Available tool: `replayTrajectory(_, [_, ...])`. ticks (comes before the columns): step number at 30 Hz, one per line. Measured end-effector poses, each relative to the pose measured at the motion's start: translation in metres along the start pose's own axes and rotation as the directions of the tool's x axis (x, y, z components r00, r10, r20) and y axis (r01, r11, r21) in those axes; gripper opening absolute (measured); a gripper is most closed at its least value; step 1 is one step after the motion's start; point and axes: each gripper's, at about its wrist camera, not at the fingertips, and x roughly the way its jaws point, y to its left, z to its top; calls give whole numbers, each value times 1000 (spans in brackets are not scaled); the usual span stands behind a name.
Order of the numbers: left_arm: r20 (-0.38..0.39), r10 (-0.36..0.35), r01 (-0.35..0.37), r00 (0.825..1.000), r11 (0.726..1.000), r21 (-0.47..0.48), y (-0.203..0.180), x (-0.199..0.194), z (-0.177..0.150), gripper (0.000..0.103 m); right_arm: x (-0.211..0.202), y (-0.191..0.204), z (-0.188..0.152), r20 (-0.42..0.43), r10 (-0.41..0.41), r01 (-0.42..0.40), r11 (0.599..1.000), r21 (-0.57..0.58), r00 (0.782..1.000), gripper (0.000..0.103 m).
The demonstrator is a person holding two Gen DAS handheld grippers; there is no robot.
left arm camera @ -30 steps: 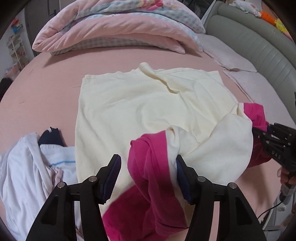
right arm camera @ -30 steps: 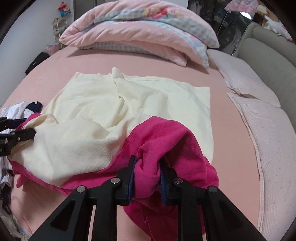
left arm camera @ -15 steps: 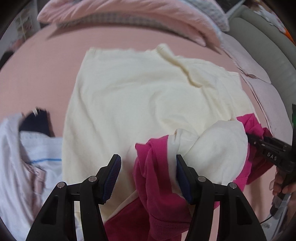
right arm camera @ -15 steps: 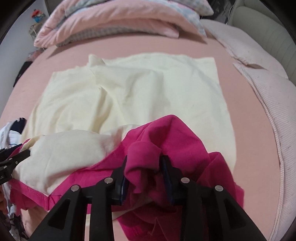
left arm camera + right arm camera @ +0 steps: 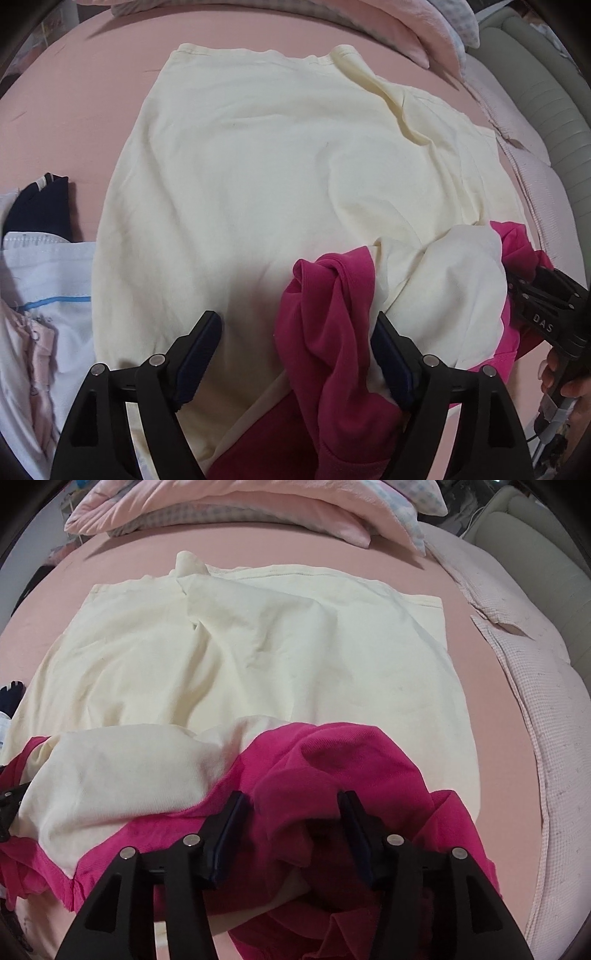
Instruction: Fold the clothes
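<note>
A cream top with magenta sleeves lies spread on the pink bed sheet, its near part bunched. My left gripper points steeply down over the near edge. Its jaws are opening, and a twisted magenta sleeve hangs loose between them beside the right pad. My right gripper also points down with its jaws opening. A hump of magenta cloth sits between them, no longer pinched. The right gripper shows at the right edge of the left wrist view.
White and navy clothes are piled at the left. A folded pink quilt lies at the far end of the bed. Pale checked pillows run along the right, before a grey-green padded headboard. A hand holds the right gripper.
Both grippers sank toward the bed and tipped further down. Both sets of jaws widened and let go of the magenta cloth, which now rests on the cream top.
</note>
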Motion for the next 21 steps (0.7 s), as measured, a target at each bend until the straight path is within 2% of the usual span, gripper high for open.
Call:
replayTrajectory(4, [41,-64,65,997,998,-21,2,-22,-1,80,-13,2,-1,-13,7,-7,1000,-5,1000,63])
replayTrajectory(6, [86,-70,73,994,997,-38,4,-37,-2,80,-23,2,0,5,1,-1,1000,-22,1000,68])
replayTrajectory(9, [147,-69,76,987,996,-40,6,-56,-6,80,-42,4,-1,42,-25,27,999,-42,999,68])
replayTrajectory(16, [272,16,-22,962,1000,19,13,-86,-21,80,-92,1,-6,162,-15,28,997,-79,987,70])
replayTrajectory(21, [312,67,-92,948,994,64,6,-86,-42,80,-108,3,-30,215,2,26,992,-125,977,72])
